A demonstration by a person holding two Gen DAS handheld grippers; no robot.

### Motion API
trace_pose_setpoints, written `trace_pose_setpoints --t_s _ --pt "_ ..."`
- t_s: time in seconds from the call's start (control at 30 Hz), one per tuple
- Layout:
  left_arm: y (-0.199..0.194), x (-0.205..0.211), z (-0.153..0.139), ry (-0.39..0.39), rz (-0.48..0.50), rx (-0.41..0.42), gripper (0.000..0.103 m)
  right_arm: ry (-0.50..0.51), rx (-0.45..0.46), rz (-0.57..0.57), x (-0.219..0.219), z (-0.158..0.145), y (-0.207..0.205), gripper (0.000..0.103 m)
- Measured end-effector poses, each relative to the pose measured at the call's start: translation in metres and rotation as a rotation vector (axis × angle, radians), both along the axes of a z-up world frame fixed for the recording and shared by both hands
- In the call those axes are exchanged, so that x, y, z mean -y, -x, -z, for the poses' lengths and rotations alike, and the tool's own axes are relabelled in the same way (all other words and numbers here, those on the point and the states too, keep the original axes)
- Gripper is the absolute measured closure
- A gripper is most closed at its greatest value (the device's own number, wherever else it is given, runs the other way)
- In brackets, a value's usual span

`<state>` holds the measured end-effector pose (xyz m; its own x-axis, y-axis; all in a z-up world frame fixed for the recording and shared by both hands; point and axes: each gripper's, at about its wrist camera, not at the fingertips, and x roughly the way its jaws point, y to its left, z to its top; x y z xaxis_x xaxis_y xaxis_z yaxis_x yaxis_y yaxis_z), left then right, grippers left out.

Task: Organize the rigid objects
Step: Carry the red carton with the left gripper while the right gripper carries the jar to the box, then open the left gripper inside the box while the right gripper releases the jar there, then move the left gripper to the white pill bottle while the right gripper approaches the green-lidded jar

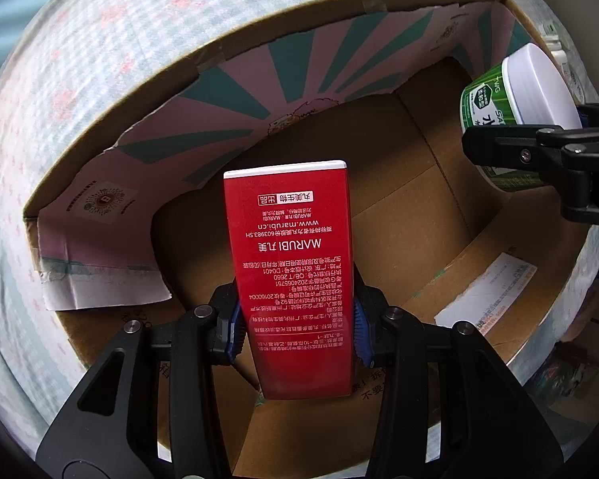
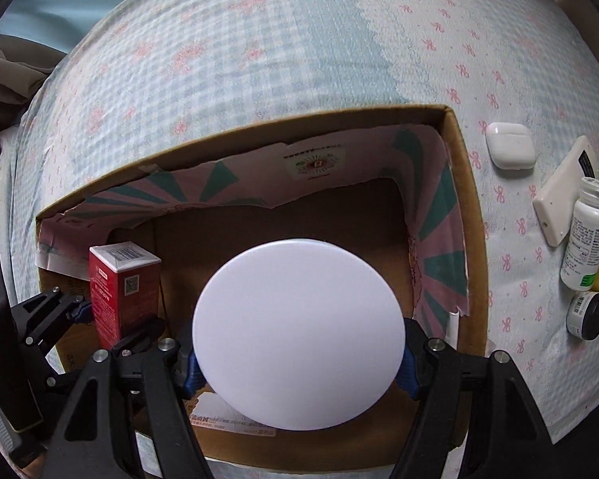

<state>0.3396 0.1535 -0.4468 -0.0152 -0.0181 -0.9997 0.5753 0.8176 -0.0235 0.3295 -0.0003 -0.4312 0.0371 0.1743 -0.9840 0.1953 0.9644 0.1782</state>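
Open cardboard box (image 1: pixel 419 183) sits on a bedspread (image 2: pixel 259 60) of pale blue check with pink bows; its inner walls carry a pink and teal sunburst print, torn along the upper edge. At the left, the left gripper (image 1: pixel 297 335) points down into the box, jaws pinching a tall red carton (image 1: pixel 291 263) marked MARUBI between blue pads; the carton stands upright, white end downward, over the brown box floor, and whether it touches the floor cannot be told. In the right wrist view the same carton appears beside the box's left wall, barcode on its end. Centre: the right gripper (image 2: pixel 299 363) also points down into the box, jaws closed on the sides of a green-labelled tub (image 1: pixel 495 119) whose round white end faces the camera and covers much of the box floor. A white shipping label (image 1: pixel 487 295) is stuck on a flap of the box. To the right, outside the box on the bedspread, lie a white earbud case (image 2: pixel 510 145), a flat white rectangular device (image 2: pixel 565 195), a white bottle (image 2: pixel 587 235) with green label, and a small dark jar (image 2: pixel 588 315).
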Motion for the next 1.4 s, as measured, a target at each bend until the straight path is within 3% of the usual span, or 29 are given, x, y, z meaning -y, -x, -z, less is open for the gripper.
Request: trace_pose_setpoints --t_s 0.27,0.3,0.33,0.37,0.7,0.83,1.1,1.4 --pt "0.004 0.008 -0.001 -0.008 0.067 0.015 0.062 -0.006 0.024 -0.021 -0.004 0.004 -0.005 0.034" --pt "0.006 0.010 -0.004 -0.002 0.071 0.022 0.043 0.021 0.036 -0.033 -0.006 0.003 -0.007 0.032" --pt "0.006 0.011 -0.008 0.010 0.072 0.022 0.000 0.024 0.038 -0.044 -0.008 0.003 -0.009 0.014" --pt "0.006 0.011 -0.014 0.027 0.067 0.030 0.003 0.004 0.014 -0.049 -0.008 0.004 -0.010 0.000" --pt "0.002 -0.005 -0.050 0.063 0.008 0.074 0.000 -0.027 0.026 0.040 0.009 -0.015 0.002 0.000" --pt "0.000 -0.016 -0.069 0.079 -0.023 0.100 0.000 0.028 0.046 -0.005 0.004 -0.029 0.003 0.000" --pt "0.025 -0.027 -0.113 0.110 -0.039 0.159 0.000 0.075 0.124 -0.056 -0.002 -0.079 0.011 0.000" --pt "0.061 -0.037 -0.191 0.143 -0.126 0.285 0.000 0.112 0.231 -0.108 -0.010 -0.155 0.053 0.000"
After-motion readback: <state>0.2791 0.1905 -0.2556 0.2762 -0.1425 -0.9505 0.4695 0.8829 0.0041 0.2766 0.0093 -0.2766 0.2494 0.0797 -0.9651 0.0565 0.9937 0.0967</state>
